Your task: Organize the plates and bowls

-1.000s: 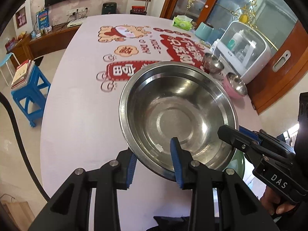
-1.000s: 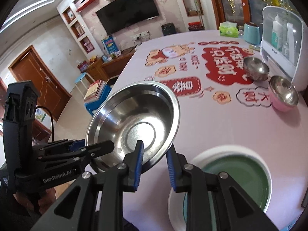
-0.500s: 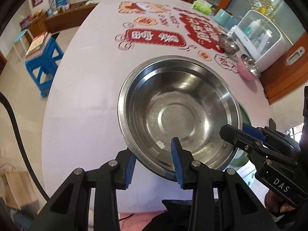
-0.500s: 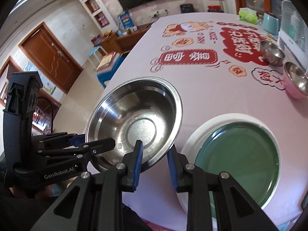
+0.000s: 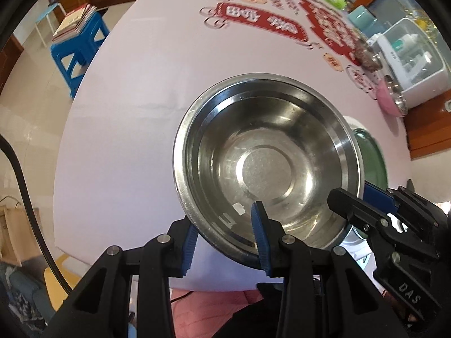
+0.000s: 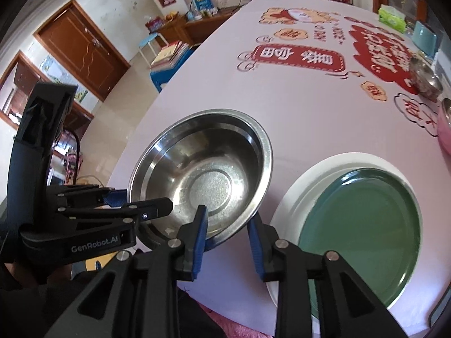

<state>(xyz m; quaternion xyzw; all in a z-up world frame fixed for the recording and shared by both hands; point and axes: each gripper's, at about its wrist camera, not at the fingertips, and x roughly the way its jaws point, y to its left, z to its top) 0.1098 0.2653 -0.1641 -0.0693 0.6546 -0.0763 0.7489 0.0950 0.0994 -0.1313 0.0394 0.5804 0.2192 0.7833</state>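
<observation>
Steel bowl (image 5: 265,163): held above the near edge of the worktop (image 5: 135,107), gripped at two places on its near rim and tipped a little toward me; just left of the green plate (image 6: 358,233), its far side overlapping that plate in my left view.
Left tongs (image 5: 225,242): my left pair, clamped on the bowl's near rim, one finger inside the wall and one outside; seen from the right view at (image 6: 146,205).
Right tongs (image 6: 228,233): my right pair, pinching the rim further round, again one finger inside and one outside; seen from the left view at (image 5: 346,200).
Reason for the double grip: my judgement is that a wide, slick steel rim would swing in one pinch, so two holds keep it level while it travels.
Green plate: lies flat inside a larger white plate (image 6: 298,186) at the near right of the worktop; probably the stack the bowl is meant to join.
Small bowls: a steel bowl (image 6: 425,79) and a pink bowl (image 5: 390,101) stand well apart at the far right, beside a white cabinet (image 5: 406,64).
Change from one second ago: the bowl has come toward me and lower over the worktop edge; both views now look down more steeply, so the green plate is fuller in the right view and the printed red lettering (image 6: 298,59) has receded. Both grips are unchanged.
</observation>
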